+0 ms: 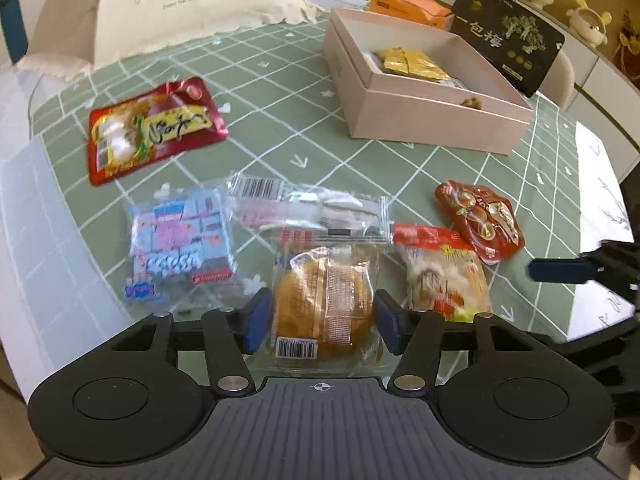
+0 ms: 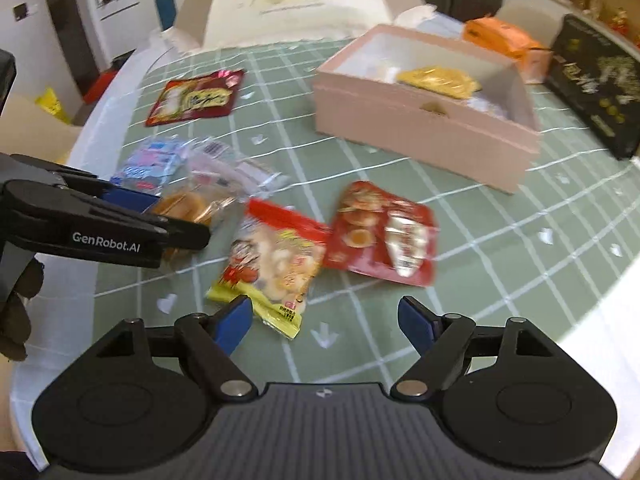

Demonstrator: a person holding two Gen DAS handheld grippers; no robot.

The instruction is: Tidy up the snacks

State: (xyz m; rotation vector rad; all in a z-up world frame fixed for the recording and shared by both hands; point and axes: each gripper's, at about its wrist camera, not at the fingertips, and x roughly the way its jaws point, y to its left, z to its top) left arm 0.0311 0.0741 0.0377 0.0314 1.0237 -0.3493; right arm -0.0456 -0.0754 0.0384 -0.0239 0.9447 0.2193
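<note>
Cake (image 1: 326, 304) is sitting between the left gripper (image 1: 322, 318)'s half-open pads, seemingly ungripped, box (image 1: 420, 120) at one o'clock; slick wrapper risks slipping while the right gripper (image 2: 326, 320) is hovering wide, empty.

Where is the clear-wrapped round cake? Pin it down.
In the left wrist view, the cake packet lies low centre between the left gripper pads, beside the red-and-yellow snack bag.
</note>
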